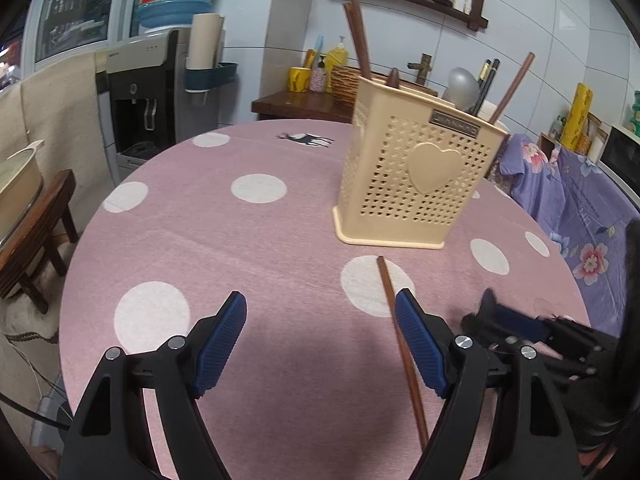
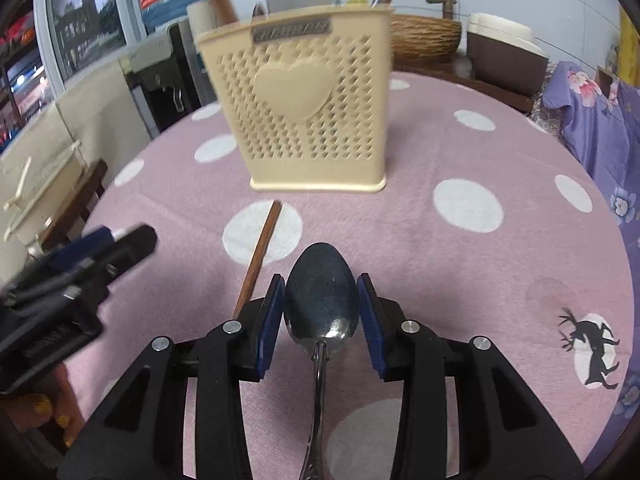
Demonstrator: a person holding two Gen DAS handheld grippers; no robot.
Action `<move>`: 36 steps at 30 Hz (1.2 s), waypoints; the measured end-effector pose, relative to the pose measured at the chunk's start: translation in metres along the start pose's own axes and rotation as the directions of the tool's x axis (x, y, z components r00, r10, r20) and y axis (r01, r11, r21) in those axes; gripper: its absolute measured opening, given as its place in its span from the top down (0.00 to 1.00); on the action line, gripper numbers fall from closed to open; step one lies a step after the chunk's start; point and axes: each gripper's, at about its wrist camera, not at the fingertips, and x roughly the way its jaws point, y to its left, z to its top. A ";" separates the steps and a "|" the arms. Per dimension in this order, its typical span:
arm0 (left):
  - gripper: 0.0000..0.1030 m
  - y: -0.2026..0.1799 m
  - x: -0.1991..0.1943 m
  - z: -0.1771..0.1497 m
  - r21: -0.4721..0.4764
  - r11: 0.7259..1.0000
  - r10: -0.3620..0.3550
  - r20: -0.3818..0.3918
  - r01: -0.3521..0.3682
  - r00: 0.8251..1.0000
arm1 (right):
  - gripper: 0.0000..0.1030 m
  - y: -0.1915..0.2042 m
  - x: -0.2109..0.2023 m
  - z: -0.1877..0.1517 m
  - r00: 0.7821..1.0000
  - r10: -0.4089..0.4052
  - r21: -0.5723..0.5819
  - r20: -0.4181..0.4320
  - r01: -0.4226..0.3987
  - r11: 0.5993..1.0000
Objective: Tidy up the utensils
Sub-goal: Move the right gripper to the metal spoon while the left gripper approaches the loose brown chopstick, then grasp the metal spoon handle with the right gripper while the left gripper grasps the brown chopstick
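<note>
Right gripper (image 2: 321, 312) fingers are closing on a metal spoon (image 2: 321, 304), ribbed blue pads touching both sides of its oval, polished bowl; the handle is running back between the black arms. Left gripper (image 1: 320, 332) fingers are standing wide apart, holding nothing. A slim brown wooden chopstick (image 1: 400, 340) is lying flat on the round worktop (image 1: 200, 240), pink cloth with white dots, just beside the left gripper's right pad. The cream perforated plastic utensil holder (image 1: 416, 184), heart-embossed, is standing upright beyond, already holding chopsticks and a spoon.

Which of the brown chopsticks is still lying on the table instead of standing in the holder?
The single chopstick lying flat on the polka-dot tablecloth, in front of the beige utensil holder, beside the left gripper. The others stand upright inside the holder.
</note>
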 end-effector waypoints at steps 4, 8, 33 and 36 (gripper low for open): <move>0.30 -0.014 0.011 0.003 0.036 0.998 -0.043 -0.040 0.044 0.998 | 0.63 -0.012 -0.033 0.011 0.996 0.020 0.023 0.083 -0.022 1.000; 0.34 -0.028 0.019 0.005 0.077 0.995 -0.065 -0.072 0.070 0.995 | 0.63 -0.018 -0.059 0.019 0.989 0.027 0.029 0.142 -0.031 0.999; 0.83 -0.065 0.089 0.014 0.147 0.989 0.007 -0.230 0.027 0.973 | 0.63 -0.030 -0.084 0.017 0.980 0.022 0.061 0.196 -0.035 0.998; 0.85 -0.065 0.090 0.013 0.154 0.988 0.018 -0.223 0.017 0.975 | 0.63 -0.030 -0.084 0.017 0.981 0.021 0.062 0.193 -0.033 0.998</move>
